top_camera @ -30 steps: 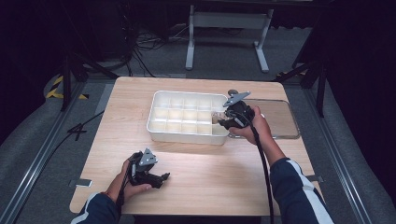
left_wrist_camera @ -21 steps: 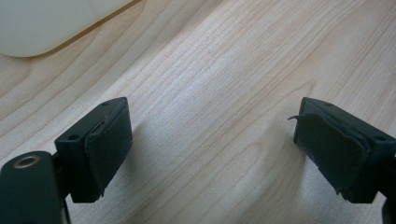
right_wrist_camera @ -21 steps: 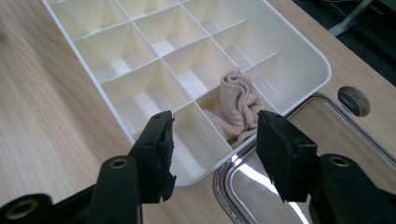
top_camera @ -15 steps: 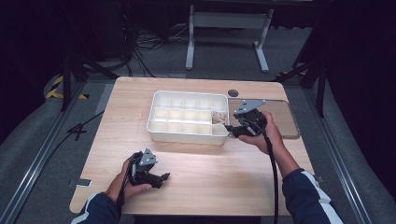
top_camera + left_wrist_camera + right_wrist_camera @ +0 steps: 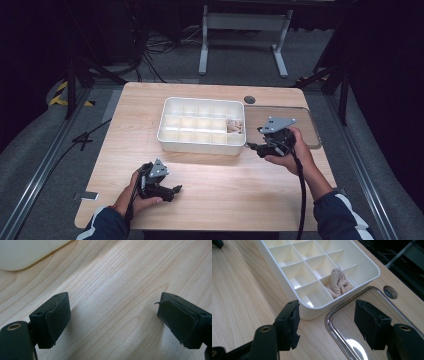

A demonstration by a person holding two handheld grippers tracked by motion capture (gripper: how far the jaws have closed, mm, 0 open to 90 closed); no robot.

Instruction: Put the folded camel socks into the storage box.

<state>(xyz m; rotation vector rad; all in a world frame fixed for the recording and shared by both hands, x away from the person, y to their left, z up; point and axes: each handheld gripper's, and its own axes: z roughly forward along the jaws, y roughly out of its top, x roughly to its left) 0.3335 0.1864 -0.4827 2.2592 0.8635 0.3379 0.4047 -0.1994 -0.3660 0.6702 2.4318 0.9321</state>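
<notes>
I find a small bundle of beige cloth [image 5: 338, 283] lying crumpled in one compartment of the white divided tray [image 5: 172, 137], in the middle row at the tray's right end as seen from the high view [image 5: 235, 127]. It sits ahead of my right gripper [image 5: 327, 322], beyond the tips and clear of them; those jaws stand wide apart with nothing between them, one over the bare wood beside the tray's corner, the other over the clear lid [image 5: 342, 325] that lies flat just beside the tray. From the high view, the right gripper [image 5: 256, 147] is held in the person's right hand [image 5: 295, 152] just off the tray's near right corner. My left gripper [image 5: 112, 322] is well apart from the cloth, low over the wooden table [image 5: 120, 282], jaws spread wide and empty, with a corner of the tray [image 5: 22, 252] ahead. From above, it [image 5: 175, 189] sits near the table's front left.
</notes>
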